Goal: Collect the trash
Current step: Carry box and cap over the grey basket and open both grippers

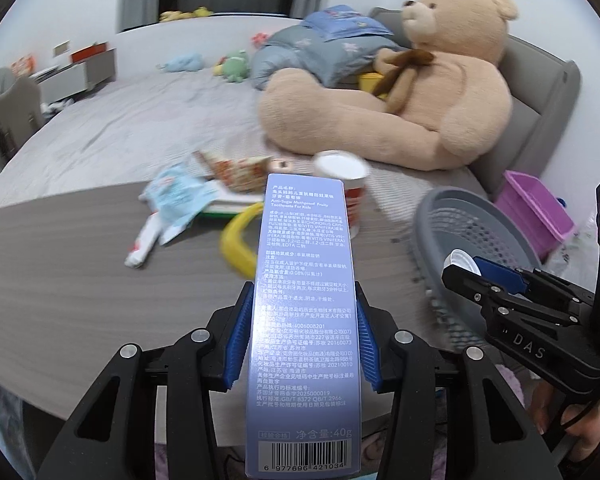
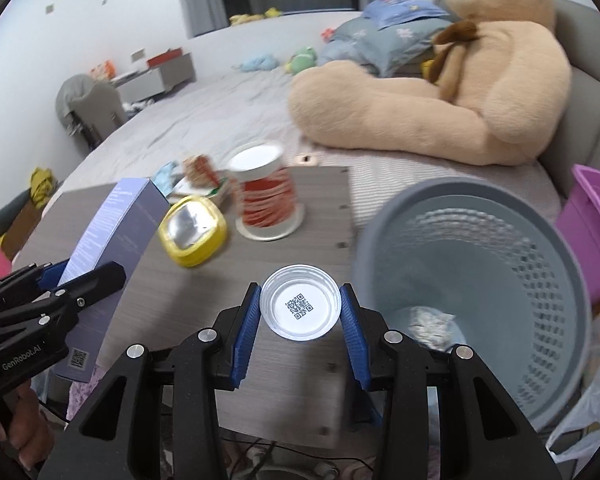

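Wood-grain table (image 2: 308,392) abuts grey bed (image 2: 204,120); grey basket (image 2: 500,248) at right.

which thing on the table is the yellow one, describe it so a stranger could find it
Start at the grey wood table at the foot of the bed, left of the grey mesh bin. Just left of the upright red-and-white can lies a rounded-square yellow frame with a shiny mirror-like face, the only yellow item there.

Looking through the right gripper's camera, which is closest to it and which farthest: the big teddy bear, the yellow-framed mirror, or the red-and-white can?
1. Yellow-framed mirror, on the table, ahead-left.
2. Red-and-white can, just behind it, mid-table.
3. Teddy bear, on the bed beyond the table.
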### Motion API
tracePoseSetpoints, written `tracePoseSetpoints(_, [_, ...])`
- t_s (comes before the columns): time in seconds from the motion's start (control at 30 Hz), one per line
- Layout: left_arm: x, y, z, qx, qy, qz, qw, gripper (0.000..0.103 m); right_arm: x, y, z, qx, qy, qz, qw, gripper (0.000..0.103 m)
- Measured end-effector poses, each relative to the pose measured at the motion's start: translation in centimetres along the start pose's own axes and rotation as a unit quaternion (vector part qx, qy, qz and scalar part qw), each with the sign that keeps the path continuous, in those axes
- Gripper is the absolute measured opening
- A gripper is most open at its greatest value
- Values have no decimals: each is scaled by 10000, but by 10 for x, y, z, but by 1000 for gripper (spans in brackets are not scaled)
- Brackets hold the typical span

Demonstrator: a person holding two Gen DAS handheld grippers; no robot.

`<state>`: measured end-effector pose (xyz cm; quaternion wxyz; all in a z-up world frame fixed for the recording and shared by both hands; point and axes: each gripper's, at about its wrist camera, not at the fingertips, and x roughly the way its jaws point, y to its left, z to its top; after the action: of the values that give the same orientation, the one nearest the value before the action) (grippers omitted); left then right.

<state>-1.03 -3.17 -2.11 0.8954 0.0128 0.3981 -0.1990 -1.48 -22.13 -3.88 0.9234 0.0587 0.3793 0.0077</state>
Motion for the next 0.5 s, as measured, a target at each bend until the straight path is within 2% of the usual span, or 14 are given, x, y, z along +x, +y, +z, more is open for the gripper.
tracePoseSetpoints(0.17, [19, -53, 16, 356, 73, -558, 9978, 45, -23, -55, 0, 358, -185, -441, 9982, 39])
tracePoseSetpoints(0.33, [46, -102, 23, 654, 286, -904, 9933, 45, -34, -105, -9, 770, -230, -644, 9947, 39])
tracePoseSetpoints(0.5, [66, -133, 28, 824, 455, -982, 9907, 45, -30, -140, -15, 1023, -171, -634, 9926, 39])
